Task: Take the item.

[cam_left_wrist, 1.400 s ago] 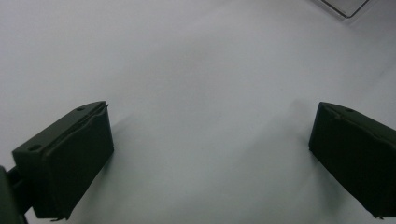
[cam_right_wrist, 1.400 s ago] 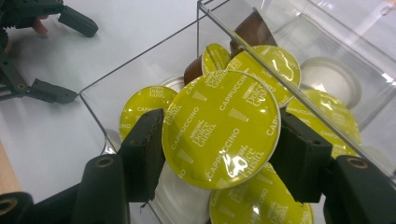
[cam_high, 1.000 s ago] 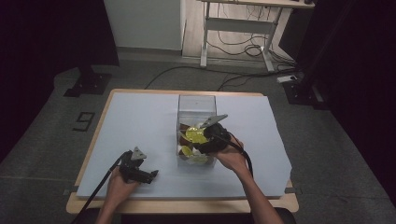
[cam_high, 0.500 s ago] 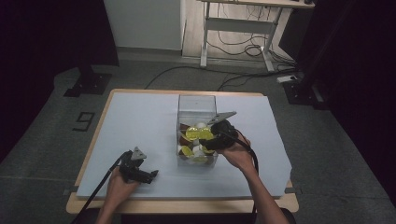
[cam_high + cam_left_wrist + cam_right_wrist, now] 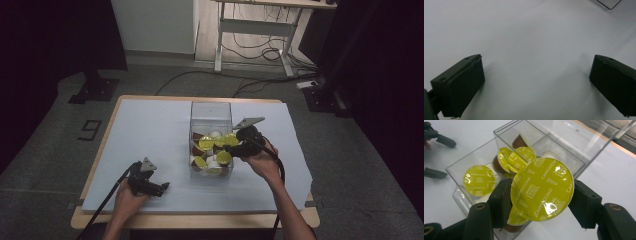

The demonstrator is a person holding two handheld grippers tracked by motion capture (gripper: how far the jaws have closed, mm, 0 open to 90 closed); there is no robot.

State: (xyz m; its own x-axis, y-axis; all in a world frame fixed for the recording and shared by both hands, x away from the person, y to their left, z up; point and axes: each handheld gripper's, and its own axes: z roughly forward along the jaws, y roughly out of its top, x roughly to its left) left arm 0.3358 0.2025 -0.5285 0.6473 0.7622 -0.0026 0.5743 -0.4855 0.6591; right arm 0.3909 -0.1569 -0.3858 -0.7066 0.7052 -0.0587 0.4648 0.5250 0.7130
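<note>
While the right gripper is held over the open top of the clear, square-walled plastic box, its two black jaws are clamped against opposite sides of a coffee capsule with a round yellow-green foil lid printed "CAPPUCCINO". In the right gripper view the lid faces the camera, tilted, with the capsule's brown body showing below it. The box stands on the white sheet covering the table, about midway between the left and right edges and slightly nearer the far edge than the near one. Inside it lie further capsules: several with yellow-green lids, some showing brown bodies and at least one white. In the high view the right gripper reaches into the box from its right side, the person's right hand behind it.

The left gripper rests on the sheet near the table's near-left corner, well apart from the box, held by the left hand. Its jaws stand wide apart with nothing between them, over bare white sheet. A corner of the box shows at the top right of the left gripper view.
</note>
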